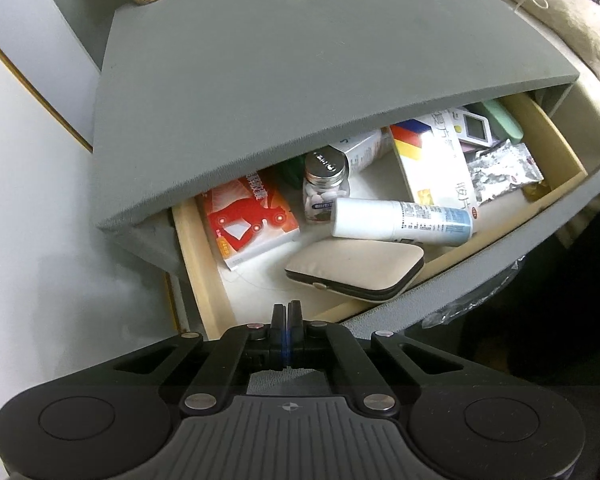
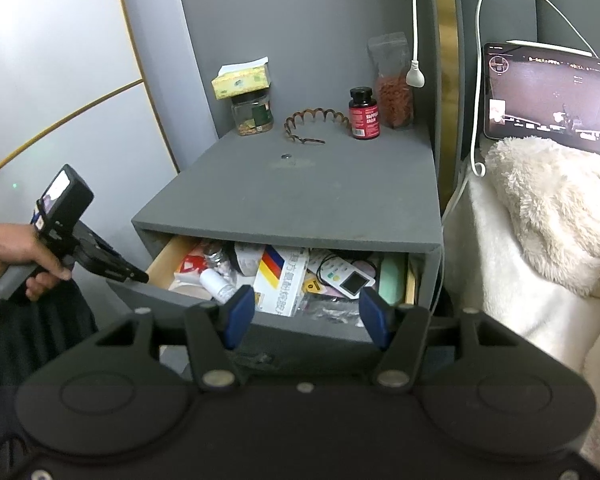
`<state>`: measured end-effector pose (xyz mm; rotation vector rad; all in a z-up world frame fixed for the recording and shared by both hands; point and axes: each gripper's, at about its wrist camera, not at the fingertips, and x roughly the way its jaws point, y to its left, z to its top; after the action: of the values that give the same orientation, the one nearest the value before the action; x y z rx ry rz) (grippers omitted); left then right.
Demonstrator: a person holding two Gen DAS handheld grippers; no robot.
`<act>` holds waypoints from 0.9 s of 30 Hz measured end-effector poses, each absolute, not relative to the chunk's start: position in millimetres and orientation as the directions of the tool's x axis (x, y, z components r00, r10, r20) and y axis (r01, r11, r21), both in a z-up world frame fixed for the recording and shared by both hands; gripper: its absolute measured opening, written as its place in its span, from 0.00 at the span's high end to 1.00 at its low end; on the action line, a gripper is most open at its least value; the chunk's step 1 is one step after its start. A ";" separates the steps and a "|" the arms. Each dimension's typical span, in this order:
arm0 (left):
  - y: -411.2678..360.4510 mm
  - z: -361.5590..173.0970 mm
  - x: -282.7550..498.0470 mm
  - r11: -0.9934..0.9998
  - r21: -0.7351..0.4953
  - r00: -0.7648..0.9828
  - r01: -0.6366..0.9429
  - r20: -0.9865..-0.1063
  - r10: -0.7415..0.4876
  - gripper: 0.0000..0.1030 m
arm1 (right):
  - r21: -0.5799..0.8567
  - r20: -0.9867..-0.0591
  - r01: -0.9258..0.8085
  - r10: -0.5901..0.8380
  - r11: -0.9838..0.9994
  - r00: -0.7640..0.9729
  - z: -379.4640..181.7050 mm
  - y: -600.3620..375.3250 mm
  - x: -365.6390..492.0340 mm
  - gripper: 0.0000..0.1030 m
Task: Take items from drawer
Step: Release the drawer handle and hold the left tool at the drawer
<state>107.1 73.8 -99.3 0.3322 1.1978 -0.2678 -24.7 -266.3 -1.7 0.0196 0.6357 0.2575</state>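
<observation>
**Drawer open, nothing held**

Left wrist view: the left gripper (image 1: 287,311) is seen closed and empty above the open drawer (image 1: 556,148), where a white bottle (image 1: 400,218) lies.

Right wrist view: the right gripper (image 2: 306,314) is held wide open, empty, before the drawer (image 2: 162,266).

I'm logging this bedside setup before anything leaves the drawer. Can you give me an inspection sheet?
Surface: grey nightstand top, dusty.
Job's things: drawer open; white spray bottle, beige case, red box, pill jar inside.
Clutter: hair comb, red bottle, nut jar on top.
Grippers: left gripper shut, empty; right gripper open.
Cables: white charger cable hanging.
Surroundings: tablet, fleece blanket.
</observation>
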 end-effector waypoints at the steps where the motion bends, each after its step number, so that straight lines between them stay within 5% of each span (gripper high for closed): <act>1: 74.0 -99.4 108.1 0.923 0.102 0.337 0.371 -0.941 -0.032 1.00 | 0.097 -0.585 -0.231 0.243 0.968 0.774 -1.8 -266.4 -24.5 0.45; 24: 77.0 -89.0 112.9 0.936 0.093 0.375 0.339 -0.926 -0.044 1.00 | 0.089 -0.591 -0.234 0.241 0.968 0.770 -1.4 -266.4 -25.2 0.45; 26: 74.6 -89.1 114.6 0.937 0.131 0.406 0.325 -0.914 -0.013 0.92 | 0.100 -0.595 -0.239 0.250 0.966 0.764 -1.5 -265.9 -23.6 0.43; 27: 72.9 -88.8 114.2 0.938 0.129 0.415 0.321 -0.910 -0.017 0.79 | 0.114 -0.600 -0.244 0.263 0.963 0.756 -1.6 -265.5 -20.8 0.42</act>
<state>114.2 72.9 -88.8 0.3039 1.1272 -0.2160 -20.8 -265.5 -1.6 0.0294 0.6588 0.2762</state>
